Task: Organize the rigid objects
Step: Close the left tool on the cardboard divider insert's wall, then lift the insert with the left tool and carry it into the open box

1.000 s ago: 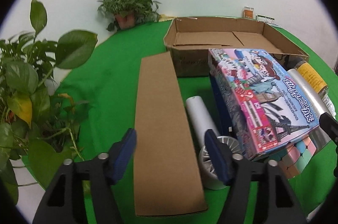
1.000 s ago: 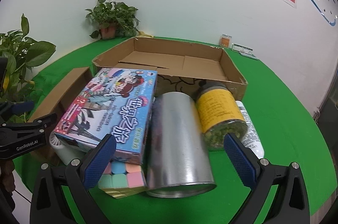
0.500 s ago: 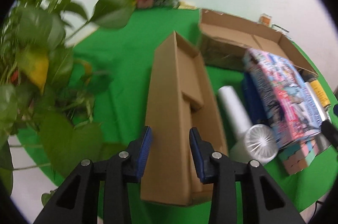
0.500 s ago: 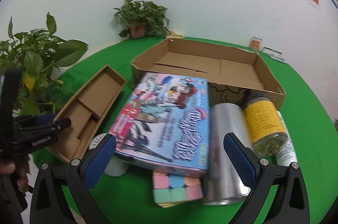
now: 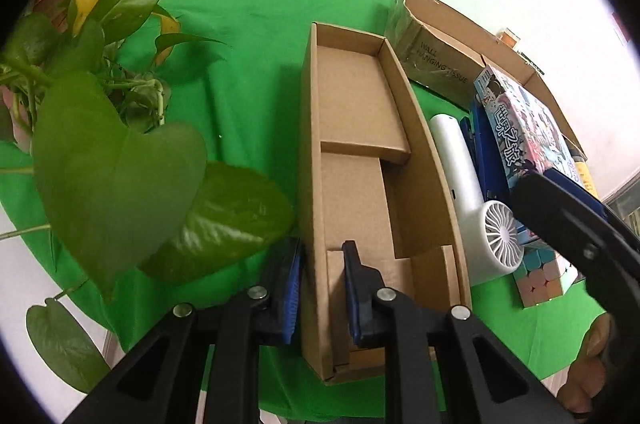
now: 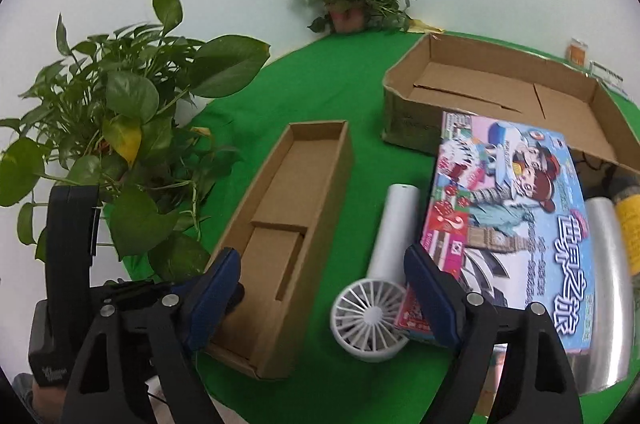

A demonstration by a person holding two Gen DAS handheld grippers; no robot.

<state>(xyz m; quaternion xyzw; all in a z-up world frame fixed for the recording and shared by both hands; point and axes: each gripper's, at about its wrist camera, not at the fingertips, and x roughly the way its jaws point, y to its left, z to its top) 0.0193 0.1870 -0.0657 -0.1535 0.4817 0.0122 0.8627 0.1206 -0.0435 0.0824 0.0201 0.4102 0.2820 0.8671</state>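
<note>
The left tongs (image 5: 320, 288) sit at the bottom centre of the left wrist view, pinching the near left wall of the long cardboard box (image 5: 360, 184): one blue pad lies outside the wall, the other inside. The box lies open-topped on the green counter (image 5: 240, 44), running from the bottom centre up toward the middle of the frame, with folded cardboard inserts inside.

Just right of the box lies a white handheld fan (image 5: 476, 208), its round grille toward the lower right. Further right, a colourful game box (image 5: 528, 128) rests tilted over a pastel cube (image 5: 544, 276). A large shallow carton (image 6: 500, 96) stands in the upper right of the right wrist view.

The right tongs (image 6: 320, 288) fill the bottom of that view, their jaws closing with nothing pressed between the pads; the fan's grille shows in the gap. Leafy plants (image 5: 100, 104) crowd the left side.
</note>
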